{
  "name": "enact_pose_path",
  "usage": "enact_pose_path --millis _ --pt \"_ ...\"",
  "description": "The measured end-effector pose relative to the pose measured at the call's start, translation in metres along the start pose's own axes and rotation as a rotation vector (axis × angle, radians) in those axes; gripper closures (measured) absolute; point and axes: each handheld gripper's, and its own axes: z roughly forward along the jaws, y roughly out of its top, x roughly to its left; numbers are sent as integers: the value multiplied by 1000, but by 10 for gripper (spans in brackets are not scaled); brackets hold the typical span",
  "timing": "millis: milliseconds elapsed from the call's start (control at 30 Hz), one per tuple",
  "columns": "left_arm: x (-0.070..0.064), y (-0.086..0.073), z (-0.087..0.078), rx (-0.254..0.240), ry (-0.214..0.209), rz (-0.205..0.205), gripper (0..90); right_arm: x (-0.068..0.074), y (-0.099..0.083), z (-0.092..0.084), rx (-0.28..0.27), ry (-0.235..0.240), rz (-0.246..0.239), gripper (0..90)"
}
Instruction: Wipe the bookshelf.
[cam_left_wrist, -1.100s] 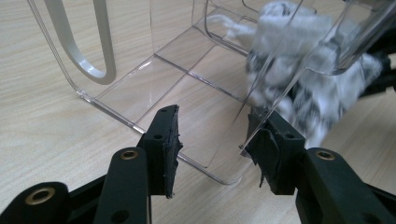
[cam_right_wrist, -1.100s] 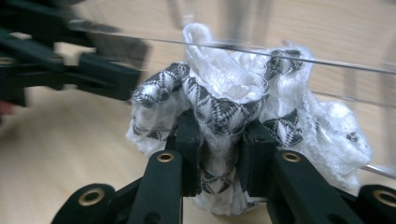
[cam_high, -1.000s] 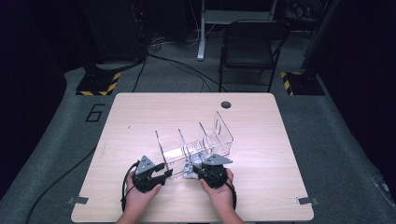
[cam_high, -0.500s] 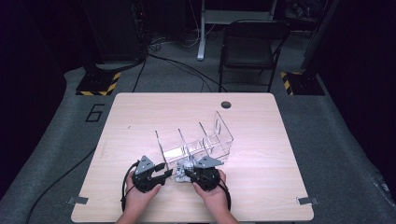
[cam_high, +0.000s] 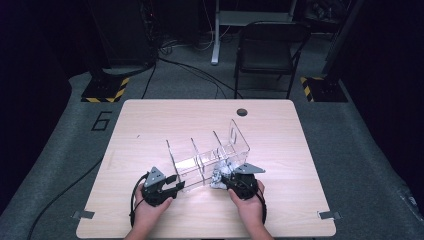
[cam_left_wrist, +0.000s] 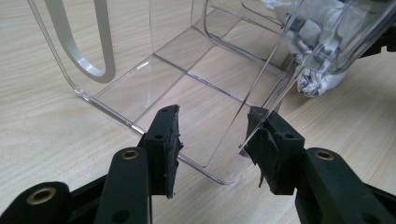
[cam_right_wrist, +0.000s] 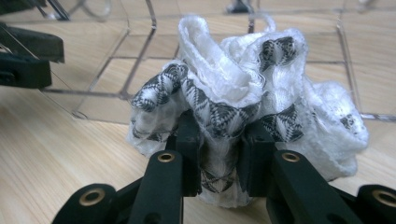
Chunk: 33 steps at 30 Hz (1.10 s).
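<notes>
The left gripper is standing open at the near left corner of the clear divided organizer, whose corner edge is lying between its jaws. To the right, the right gripper is clamping a bunched white-and-black patterned cloth just beside the organizer's near side on the wooden table.
</notes>
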Motion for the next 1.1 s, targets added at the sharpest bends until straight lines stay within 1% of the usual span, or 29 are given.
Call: enact_pose_path --millis 67,100,133,200,267,333,367,400,500,533,567,600,633,667,700,733,767,800,833,867,900,967,1000,1067,1100 --pt "0 0 0 2 -1 2 535 -2 -3 -3 5 -11 -2 729" --pt "1 1 -1 15 -12 4 535 -3 -4 -5 11 -12 1 728" --pt "0 0 0 2 -6 -3 535 -3 -4 -8 3 -13 2 728" --pt "1 0 0 6 -9 -2 535 -3 -5 -14 -13 -7 20 727" --pt "1 0 -1 5 -8 -3 536 -1 -4 -23 -34 2 26 726" --pt "1 0 -1 11 -17 -6 539 1 -2 -33 -70 22 29 725" --pt "1 0 -1 6 -20 -11 540 3 -2 -37 -82 24 34 725" --pt "1 -1 -2 3 -27 -24 541 5 0 -42 -97 30 25 724" --pt "2 0 -4 14 -58 -39 554 9 3 -56 -138 41 18 724" --pt "2 0 -4 12 -67 -51 564 10 3 -60 -143 46 17 724" --pt "2 1 -6 21 -78 -52 566 11 4 -63 -152 49 19 724" --pt "2 1 -7 14 -72 -46 562 11 5 -66 -166 51 11 723" --pt "3 1 -9 22 -82 -41 551 12 6 -70 -171 52 16 723" --pt "2 1 -11 4 -77 -49 543 13 7 -72 -181 55 17 723" --pt "3 2 -14 8 -83 -56 535 14 8 -74 -189 59 17 723" --pt "4 4 -17 5 -85 -43 527 14 9 -76 -196 60 11 723" --pt "3 4 -20 -14 -76 -42 522 15 10 -76 -201 61 10 722" --pt "4 5 -23 -12 -76 -39 517 15 12 -76 -201 65 5 722" --pt "5 6 -27 -5 -79 -25 512 16 13 -77 -203 70 -1 721" --pt "4 7 -31 -13 -71 -25 509 17 14 -77 -205 75 -5 719" --pt "5 8 -34 -10 -69 -7 507 18 16 -77 -207 80 -9 717" --pt "5 10 -39 -19 -61 6 505 20 19 -76 -203 82 -22 714" --pt "5 11 -42 -22 -69 5 503 19 20 -74 -203 79 -34 713" --pt "4 15 -47 -30 -71 18 497 17 24 -70 -196 80 -37 711" --pt "3 16 -49 -33 -79 25 495 16 25 -68 -198 81 -39 709"
